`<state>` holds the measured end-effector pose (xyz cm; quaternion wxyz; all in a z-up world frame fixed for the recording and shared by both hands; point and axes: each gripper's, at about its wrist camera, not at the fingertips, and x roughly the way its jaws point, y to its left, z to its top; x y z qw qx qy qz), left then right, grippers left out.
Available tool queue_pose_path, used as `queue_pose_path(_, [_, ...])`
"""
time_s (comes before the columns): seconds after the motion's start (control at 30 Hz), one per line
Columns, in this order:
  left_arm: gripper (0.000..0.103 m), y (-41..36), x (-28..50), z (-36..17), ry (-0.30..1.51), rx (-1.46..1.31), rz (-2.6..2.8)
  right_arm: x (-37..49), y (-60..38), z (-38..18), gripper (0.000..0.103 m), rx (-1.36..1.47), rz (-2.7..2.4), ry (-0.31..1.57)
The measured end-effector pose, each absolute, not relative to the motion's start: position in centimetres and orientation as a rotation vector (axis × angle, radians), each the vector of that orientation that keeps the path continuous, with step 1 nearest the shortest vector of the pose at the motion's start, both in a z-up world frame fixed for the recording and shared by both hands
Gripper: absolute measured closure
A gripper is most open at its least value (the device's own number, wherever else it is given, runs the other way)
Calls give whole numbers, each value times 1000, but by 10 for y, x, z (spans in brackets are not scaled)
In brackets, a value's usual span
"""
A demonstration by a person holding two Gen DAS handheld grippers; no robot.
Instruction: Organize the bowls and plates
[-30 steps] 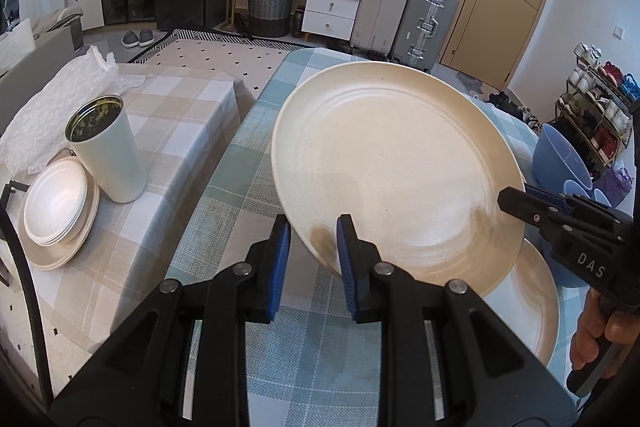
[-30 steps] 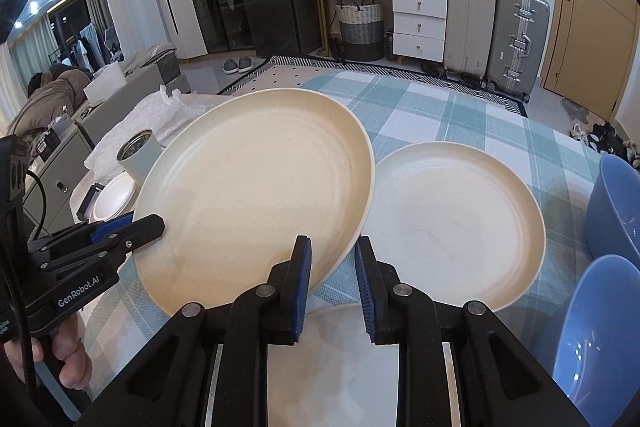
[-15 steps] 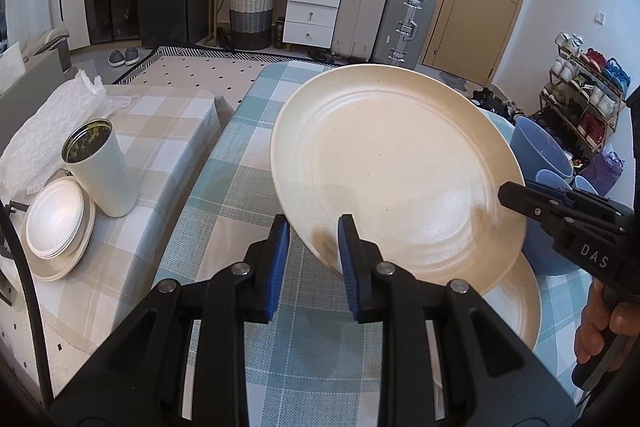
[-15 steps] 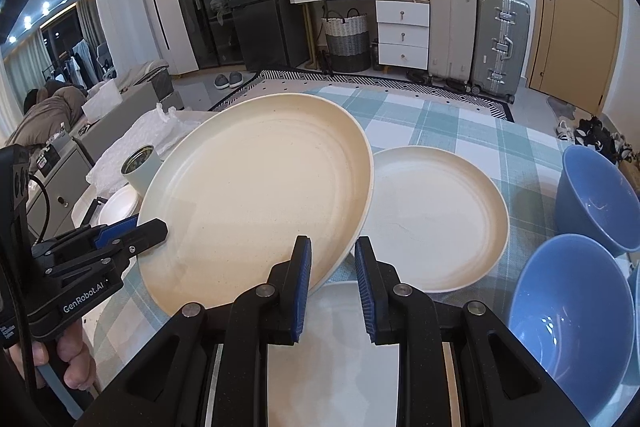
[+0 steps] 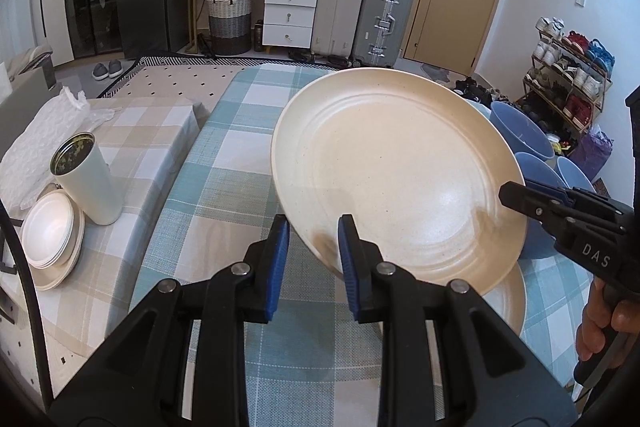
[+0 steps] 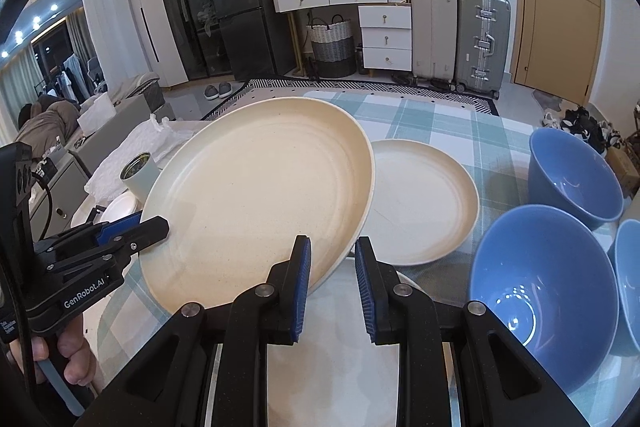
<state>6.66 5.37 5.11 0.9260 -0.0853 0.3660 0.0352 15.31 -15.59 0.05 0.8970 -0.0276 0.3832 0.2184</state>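
Observation:
A large cream plate (image 5: 396,171) hangs tilted above the checked table, held at two rims. My left gripper (image 5: 312,243) is shut on its near rim; in the right wrist view it (image 6: 156,227) grips the plate's left edge. My right gripper (image 6: 332,267) is shut on the plate's (image 6: 256,195) near right rim; in the left wrist view it (image 5: 512,195) sits at the plate's right edge. A second cream plate (image 6: 424,199) lies flat on the table beyond. Another plate (image 5: 504,295) lies under the held one. Blue bowls (image 6: 544,291) (image 6: 572,175) stand at the right.
On the beige-checked side table at the left stand a white canister (image 5: 86,179), a stack of small white dishes (image 5: 50,239) and crumpled white plastic (image 5: 36,143). A third blue bowl (image 6: 630,279) touches the right edge. Suitcases, drawers and a door stand beyond the table.
Both grippers have lifted the large plate higher and drawn back; the table and blue bowls now show lower and further into view. The grip on the plate is unchanged.

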Motion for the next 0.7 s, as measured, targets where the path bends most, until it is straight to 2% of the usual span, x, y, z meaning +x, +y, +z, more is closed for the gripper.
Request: queue_pose_path(0.7, [81, 8, 57, 49, 777, -93, 10, 130, -196, -11, 80, -12, 390, 828])
